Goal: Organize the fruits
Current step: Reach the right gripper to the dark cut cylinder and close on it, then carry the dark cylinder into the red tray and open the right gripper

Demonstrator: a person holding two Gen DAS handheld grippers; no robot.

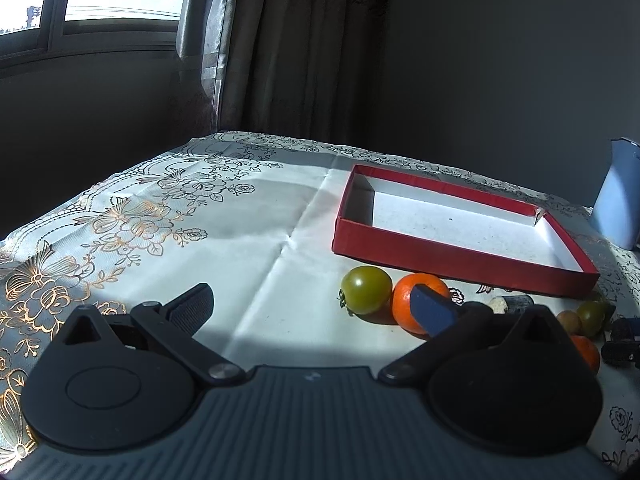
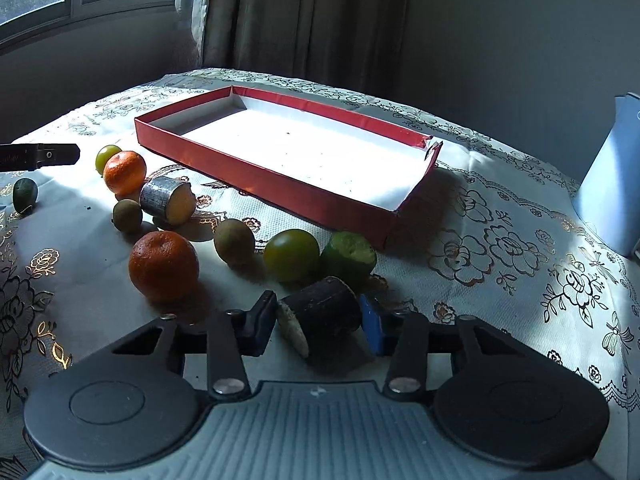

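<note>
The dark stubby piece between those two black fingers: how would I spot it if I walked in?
Find the red tray on the flowered tablecloth. Fruit lies along its near side; nearest the camera, the right gripper brackets a dark cut cylinder. Unlike the round fruit, it has flat pale ends.

Left tool [image 1: 316, 304], right tool [image 2: 318, 326]: black linkages, silver pivot screws, ribbed grey housing, blue pads.

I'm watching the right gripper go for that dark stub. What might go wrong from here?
The right gripper straddles the dark sugarcane piece without clearly clamping it; the round piece may roll or slip. The green tomato and cut lime sit just beyond, easily nudged. The red tray has a torn corner.
</note>
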